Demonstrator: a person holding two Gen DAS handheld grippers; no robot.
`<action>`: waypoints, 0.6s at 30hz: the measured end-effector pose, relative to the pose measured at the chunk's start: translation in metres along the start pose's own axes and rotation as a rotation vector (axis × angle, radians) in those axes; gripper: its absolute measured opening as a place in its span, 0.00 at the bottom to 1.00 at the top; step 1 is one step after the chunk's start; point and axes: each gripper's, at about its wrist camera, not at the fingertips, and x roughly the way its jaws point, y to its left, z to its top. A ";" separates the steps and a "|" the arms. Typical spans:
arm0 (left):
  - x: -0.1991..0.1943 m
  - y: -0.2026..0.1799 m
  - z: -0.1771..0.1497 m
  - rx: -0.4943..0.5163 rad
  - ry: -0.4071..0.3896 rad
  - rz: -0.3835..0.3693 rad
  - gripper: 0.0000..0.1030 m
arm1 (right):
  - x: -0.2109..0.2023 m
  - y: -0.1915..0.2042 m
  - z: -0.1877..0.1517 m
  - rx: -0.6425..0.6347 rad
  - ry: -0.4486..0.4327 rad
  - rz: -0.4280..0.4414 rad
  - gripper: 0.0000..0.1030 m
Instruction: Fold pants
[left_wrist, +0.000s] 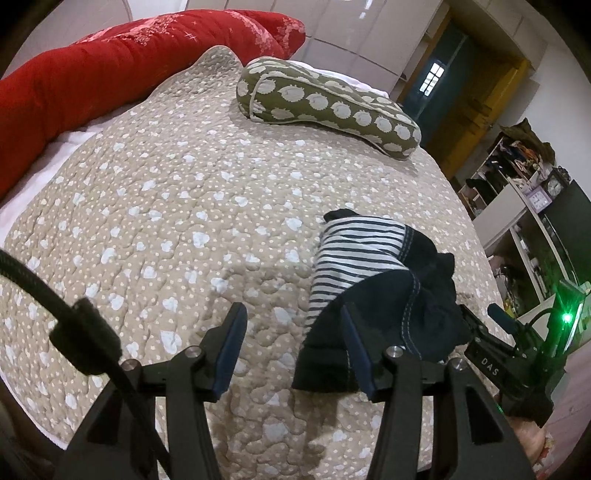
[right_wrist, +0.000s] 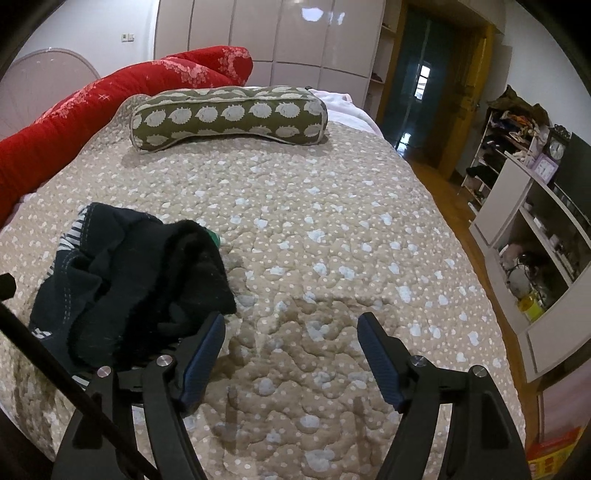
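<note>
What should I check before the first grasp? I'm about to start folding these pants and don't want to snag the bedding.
1. Left gripper open: ok.
2. Right gripper open: ok.
3. Both grippers holding nothing: ok.
4. Pants laid flat: not ok, bunched in a heap on the quilt.
5. Waistband and leg ends located: cannot tell, the folds hide them.
6. Room to spread out: ok, the hedgehog pillow and red blanket lie well away from the heap.
</note>
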 end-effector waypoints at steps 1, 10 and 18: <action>0.002 0.002 0.001 -0.004 0.003 0.000 0.50 | 0.001 -0.002 0.000 0.011 0.000 0.010 0.75; 0.033 0.020 0.025 -0.107 0.066 -0.124 0.56 | 0.023 -0.053 0.001 0.415 0.028 0.588 0.79; 0.076 0.016 0.032 -0.184 0.173 -0.317 0.62 | 0.054 -0.039 0.005 0.482 0.089 0.712 0.79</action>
